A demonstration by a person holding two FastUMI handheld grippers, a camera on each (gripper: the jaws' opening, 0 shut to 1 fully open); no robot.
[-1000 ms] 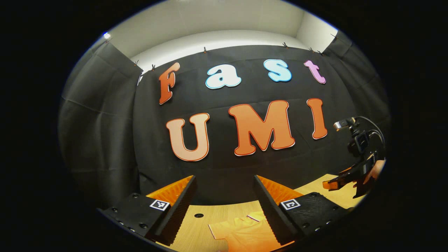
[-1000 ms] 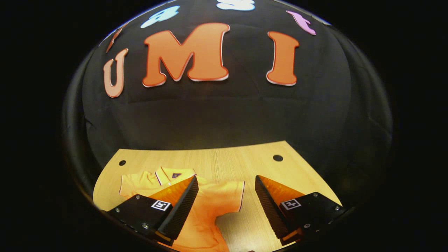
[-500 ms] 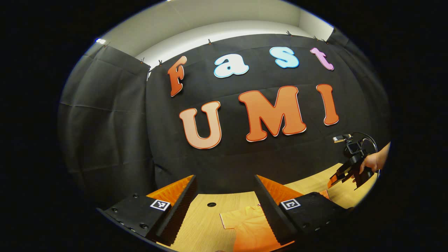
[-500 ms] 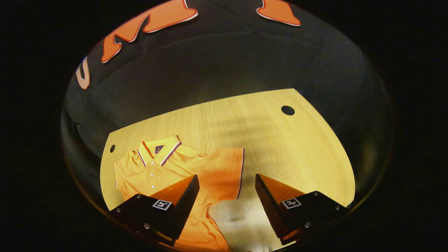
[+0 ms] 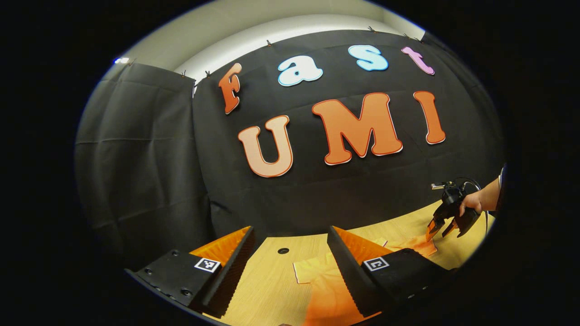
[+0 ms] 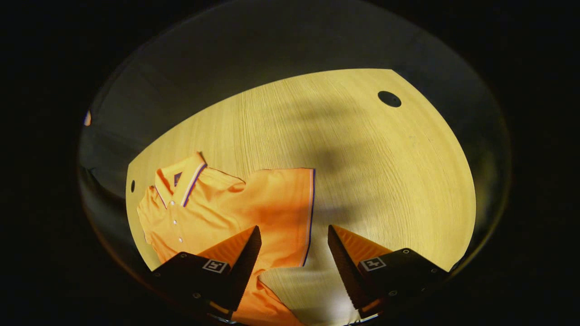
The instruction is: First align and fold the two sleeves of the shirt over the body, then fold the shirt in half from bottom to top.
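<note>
An orange polo shirt (image 6: 213, 213) lies flat on the wooden table (image 6: 362, 172), collar (image 6: 181, 179) to the left and buttons facing up. Its short sleeve (image 6: 285, 199), with a dark-trimmed hem, spreads out toward my right gripper (image 6: 293, 227). That gripper hangs open just above it, the hem running between the fingers. In the left gripper view my left gripper (image 5: 290, 228) stands open above the table's near side, with the shirt's other sleeve (image 5: 317, 274) below and between its fingers. Far right there, a hand (image 5: 473, 201) holds the right gripper (image 5: 440, 226) open over the shirt.
The table has round holes near its far corners (image 6: 389, 98) (image 6: 132, 185) (image 5: 283, 250). Black cloth walls close the booth behind and at the left. Bare wood stretches to the right of the sleeve in the right gripper view.
The right gripper has tipped downward and come closer to the sleeve, which now reaches between its fingers. The left gripper has tilted a little lower, showing more table and shirt. Both stayed open.
</note>
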